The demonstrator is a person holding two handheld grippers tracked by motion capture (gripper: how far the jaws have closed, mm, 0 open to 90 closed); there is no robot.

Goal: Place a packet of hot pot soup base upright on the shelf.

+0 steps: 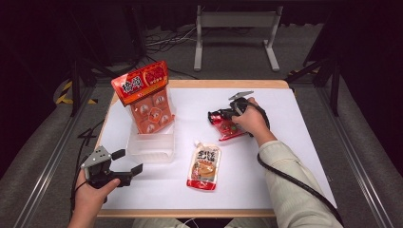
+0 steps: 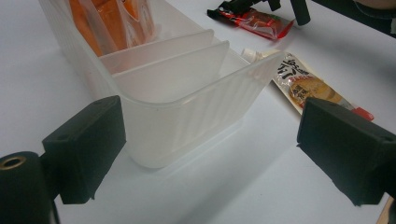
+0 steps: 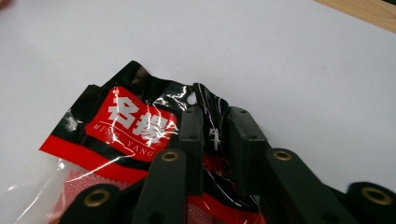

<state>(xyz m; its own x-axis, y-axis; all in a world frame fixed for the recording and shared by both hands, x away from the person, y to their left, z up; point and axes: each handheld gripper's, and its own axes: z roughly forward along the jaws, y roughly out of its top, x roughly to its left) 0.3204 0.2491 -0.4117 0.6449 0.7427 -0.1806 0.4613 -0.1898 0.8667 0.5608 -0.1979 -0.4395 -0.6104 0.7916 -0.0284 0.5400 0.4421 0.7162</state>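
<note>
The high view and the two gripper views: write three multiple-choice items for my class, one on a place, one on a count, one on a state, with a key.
1. Where does the orange snack bag stand?
A. In the clear divided bin
B. Flat on the table's right edge
C. In the left gripper

2. How many packets lie on the white table outside the bin?
A. One
B. Two
C. Four

3. How is the right gripper?
A. Wide open over bare table
B. Shut on the red-and-black packet
C. Holding the bin

Key: 1 A, it rises from the bin's far compartment. 2 B, the spouted pouch and the red-and-black packet. 3 B, its jaws pinch the packet's crinkled top.
</note>
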